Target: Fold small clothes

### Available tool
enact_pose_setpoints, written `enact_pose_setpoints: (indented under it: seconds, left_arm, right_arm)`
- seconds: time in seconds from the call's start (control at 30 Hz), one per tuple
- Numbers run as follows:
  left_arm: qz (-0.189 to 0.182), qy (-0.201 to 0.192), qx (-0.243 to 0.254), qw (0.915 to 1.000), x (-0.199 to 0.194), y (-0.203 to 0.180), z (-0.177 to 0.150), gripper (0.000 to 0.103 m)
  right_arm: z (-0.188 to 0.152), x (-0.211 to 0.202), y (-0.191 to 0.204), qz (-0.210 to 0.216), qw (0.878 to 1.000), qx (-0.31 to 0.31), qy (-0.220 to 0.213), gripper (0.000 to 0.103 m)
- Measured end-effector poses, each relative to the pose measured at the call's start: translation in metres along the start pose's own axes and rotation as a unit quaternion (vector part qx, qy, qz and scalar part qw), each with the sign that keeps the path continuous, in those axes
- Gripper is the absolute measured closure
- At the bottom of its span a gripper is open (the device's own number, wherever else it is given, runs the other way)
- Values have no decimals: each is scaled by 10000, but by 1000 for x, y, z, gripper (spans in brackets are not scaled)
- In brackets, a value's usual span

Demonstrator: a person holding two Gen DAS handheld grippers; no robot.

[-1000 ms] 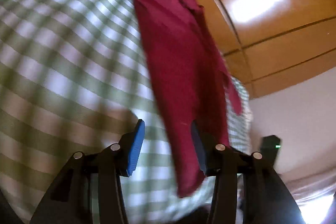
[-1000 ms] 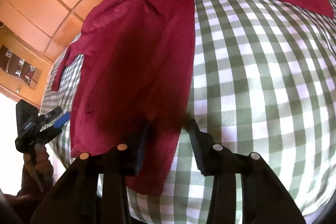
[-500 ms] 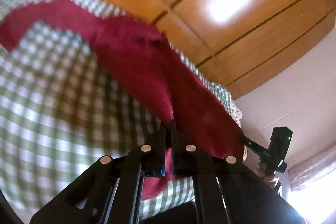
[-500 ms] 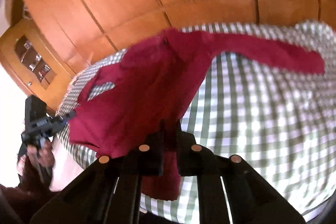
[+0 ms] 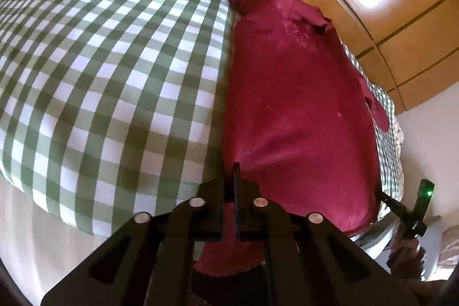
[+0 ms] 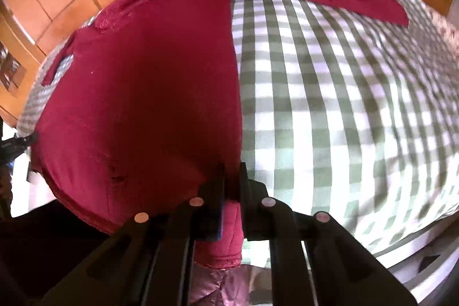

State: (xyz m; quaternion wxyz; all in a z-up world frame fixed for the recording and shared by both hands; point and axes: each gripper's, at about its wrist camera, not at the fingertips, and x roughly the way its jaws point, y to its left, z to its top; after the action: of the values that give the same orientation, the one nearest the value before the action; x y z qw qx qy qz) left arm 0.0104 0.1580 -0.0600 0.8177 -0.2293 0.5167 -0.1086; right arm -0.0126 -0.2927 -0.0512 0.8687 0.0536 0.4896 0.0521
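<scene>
Since the earlier frames, the dark red long-sleeved knit top has been drawn toward the near edge of the green-and-white checked cloth, and more of its body is now seen spread flat. The top lies on the surface covered by that cloth, its hem hanging over the near edge and one sleeve stretched out along the far side in both views. A corner of the hem is clamped by the left gripper, whose jaws are pressed fully together on the fabric. The opposite corner of the hem is pinched by the right gripper; its jaws have just been opening slightly, yet a thick fold of the red fabric is still held between them. Wooden wall panels are seen beyond the cloth. In the left wrist view the right gripper is seen at the lower right edge, held by a hand.
</scene>
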Motion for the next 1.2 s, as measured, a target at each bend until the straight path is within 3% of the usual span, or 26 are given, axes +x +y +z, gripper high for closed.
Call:
enact_pose_setpoints:
  seconds: [0.03, 0.1, 0.13, 0.17, 0.3, 0.43, 0.57, 0.7, 0.83, 0.93, 1.0, 1.07, 1.1, 1.13, 1.2]
  left_arm:
    - [19, -51, -9, 10000, -3, 1, 1, 92]
    - [79, -276, -50, 9996, -10, 4, 10, 63]
    - [246, -520, -154, 9982, -18, 5, 16, 39]
    - [395, -688, -228, 9966, -21, 10, 21, 34]
    - [1027, -984, -502, 9886, -30, 28, 50, 34]
    - [1778, -1266, -687, 9735, -40, 55, 84, 34]
    - [2063, -1554, -965, 9612, -49, 83, 116, 34]
    - [2360, -1627, -984, 9530, -41, 93, 144, 34]
    - [2922, -1522, -125, 9441, -10, 66, 162, 34]
    - [3323, -1395, 694, 9302, 21, 45, 168, 34]
    - [3511, -1268, 987, 9225, 44, 43, 175, 44]
    - [3752, -1101, 962, 9154, 59, 54, 183, 91]
    - [3658, -1145, 771, 9204, 56, 63, 188, 98]
    - [3412, -1221, 543, 9304, 45, 70, 194, 98]
    - [3131, -1440, 190, 9386, 19, 80, 200, 99]
  right_arm:
    - [2, -5, 1, -11, 9999, -16, -110, 83]
    - [14, -17, 5, 134, 9987, 47, -482, 59]
    - [20, -21, 10, 212, 9979, 61, -604, 50]
    - [27, -24, 19, 338, 9971, 40, -687, 50]
    - [48, -8, 65, 827, 9936, -224, -737, 44]
    - [51, 27, 117, 1056, 9912, -636, -475, 44]
    - [53, 55, 142, 1149, 9904, -711, -303, 41]
    - [54, 75, 143, 1110, 9912, -702, -181, 37]
    - [54, 77, 138, 1152, 9915, -583, -166, 35]
    - [58, 80, 142, 1131, 9920, -541, -152, 30]
    - [59, 81, 145, 1079, 9923, -591, -150, 27]
    - [60, 83, 149, 1005, 9926, -662, -150, 24]
    - [61, 84, 151, 984, 9927, -674, -153, 24]
    - [61, 84, 150, 984, 9928, -672, -157, 24]
    - [61, 85, 150, 995, 9928, -648, -168, 24]
